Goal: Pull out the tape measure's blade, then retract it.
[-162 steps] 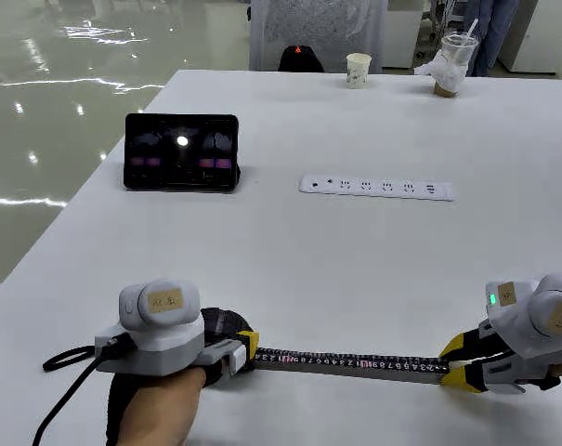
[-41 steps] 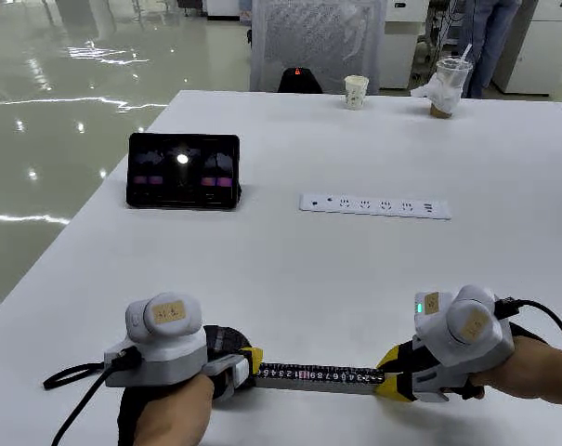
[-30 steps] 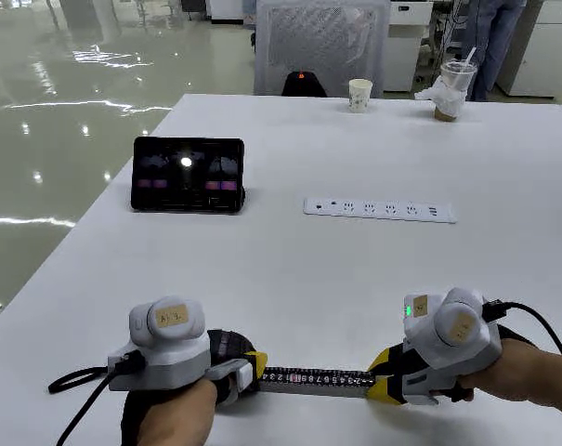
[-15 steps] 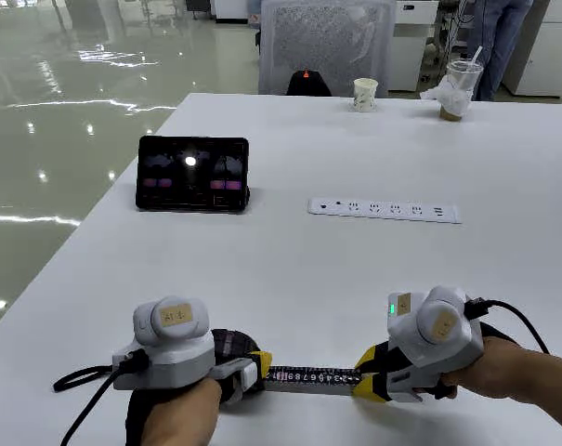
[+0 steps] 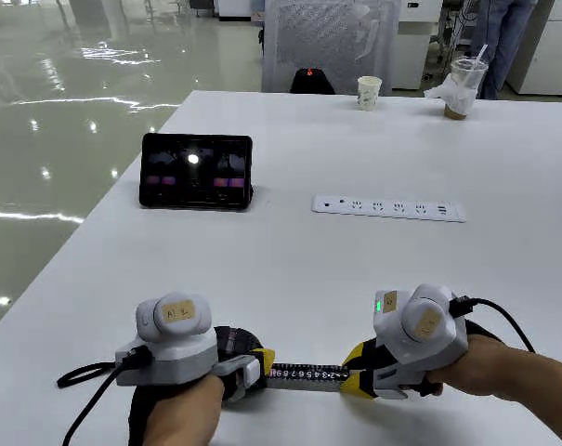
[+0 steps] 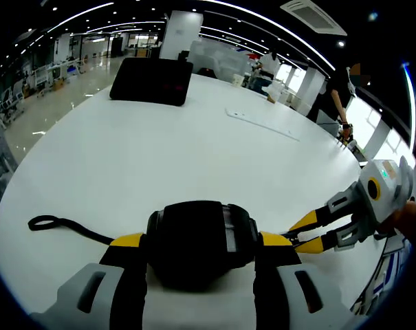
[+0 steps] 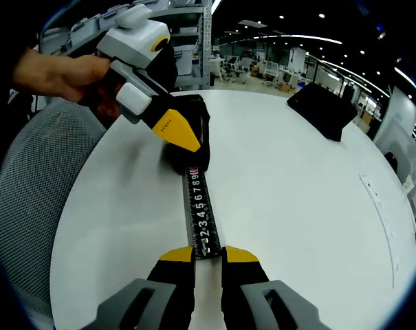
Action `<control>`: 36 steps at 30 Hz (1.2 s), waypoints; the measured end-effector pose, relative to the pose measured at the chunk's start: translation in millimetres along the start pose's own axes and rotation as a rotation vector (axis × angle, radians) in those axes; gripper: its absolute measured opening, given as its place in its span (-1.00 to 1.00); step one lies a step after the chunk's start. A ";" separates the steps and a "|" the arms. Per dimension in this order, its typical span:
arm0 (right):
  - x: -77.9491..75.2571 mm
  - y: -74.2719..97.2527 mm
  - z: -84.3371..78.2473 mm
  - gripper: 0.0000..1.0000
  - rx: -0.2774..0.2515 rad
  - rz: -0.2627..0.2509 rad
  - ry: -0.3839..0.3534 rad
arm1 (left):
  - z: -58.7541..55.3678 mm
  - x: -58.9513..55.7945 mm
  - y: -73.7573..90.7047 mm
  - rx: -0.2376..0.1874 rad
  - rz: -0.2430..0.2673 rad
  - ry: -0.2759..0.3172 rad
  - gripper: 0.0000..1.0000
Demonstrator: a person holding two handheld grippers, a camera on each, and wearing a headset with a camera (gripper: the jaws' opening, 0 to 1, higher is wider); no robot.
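Observation:
The black tape measure case [image 6: 201, 237] sits between the yellow-tipped jaws of my left gripper [image 6: 201, 242], which is shut on it. In the head view the case [image 5: 232, 342] rests on the white table at the near edge, beside my left gripper [image 5: 254, 363]. A short stretch of black numbered blade [image 5: 304, 373] runs right to my right gripper [image 5: 353, 377], shut on its end. The right gripper view shows the blade [image 7: 199, 216] leading from my right gripper [image 7: 209, 256] to the case [image 7: 192, 127]. A black strap [image 6: 63, 225] trails from the case.
A dark tablet [image 5: 196, 171] stands at the left middle of the table [image 5: 290, 260] and a white power strip [image 5: 389, 208] lies right of it. A paper cup [image 5: 369, 92] and a plastic cup with a straw [image 5: 462, 88] stand at the far edge. A mesh chair [image 5: 327, 42] is behind.
My right gripper has moved left toward the case, still holding the blade's end, and the exposed blade has grown much shorter. The left gripper has kept hold of the case.

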State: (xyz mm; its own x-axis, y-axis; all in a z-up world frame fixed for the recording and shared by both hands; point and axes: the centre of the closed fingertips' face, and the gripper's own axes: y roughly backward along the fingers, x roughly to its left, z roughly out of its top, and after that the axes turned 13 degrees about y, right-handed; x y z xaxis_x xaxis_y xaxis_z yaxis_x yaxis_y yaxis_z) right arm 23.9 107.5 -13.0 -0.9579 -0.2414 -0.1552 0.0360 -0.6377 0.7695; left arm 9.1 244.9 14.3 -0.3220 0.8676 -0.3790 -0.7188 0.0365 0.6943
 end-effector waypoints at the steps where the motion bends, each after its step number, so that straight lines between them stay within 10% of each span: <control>1: 0.1 -0.6 0.6 -0.78 -0.001 0.001 0.000 | 0.0 0.0 0.0 0.001 0.000 -0.001 0.15; 36: -2.3 -29.6 34.6 -0.78 -0.041 0.018 0.028 | -0.5 0.3 -0.4 0.018 -0.011 0.012 0.16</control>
State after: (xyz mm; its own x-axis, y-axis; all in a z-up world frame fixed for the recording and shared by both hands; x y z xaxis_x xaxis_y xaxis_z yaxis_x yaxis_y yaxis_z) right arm 15.1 152.3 -14.0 -0.9489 -0.2724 -0.1594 0.0648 -0.6624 0.7464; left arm 9.0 245.0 13.6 -0.3216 0.8610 -0.3939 -0.7113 0.0549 0.7007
